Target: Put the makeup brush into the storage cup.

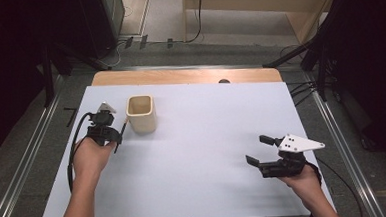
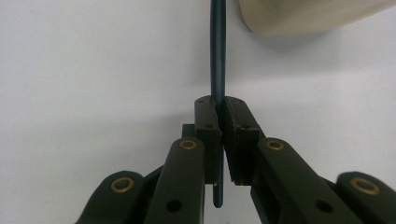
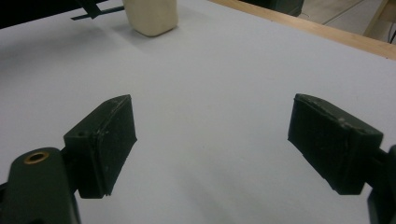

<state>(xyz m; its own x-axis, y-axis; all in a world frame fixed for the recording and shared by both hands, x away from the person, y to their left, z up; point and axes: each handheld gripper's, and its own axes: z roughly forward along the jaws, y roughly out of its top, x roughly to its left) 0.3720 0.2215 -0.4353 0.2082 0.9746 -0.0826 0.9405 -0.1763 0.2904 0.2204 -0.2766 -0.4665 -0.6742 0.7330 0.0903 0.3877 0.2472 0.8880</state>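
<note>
Overhead, a white rectangular table sheet spans the frame, w/ a cream square-mouthed plastic cup standing at far left. Left gripper, just beside the cup, has its jaws pinched tight on a thin dark blue-green rod; right gripper, well apart at the near right, is spread wide w/ nothing between. Judgement: rod likely goes into the cup, so lift, tip upright over the mouth, release low. No legible labels or writing.
</note>
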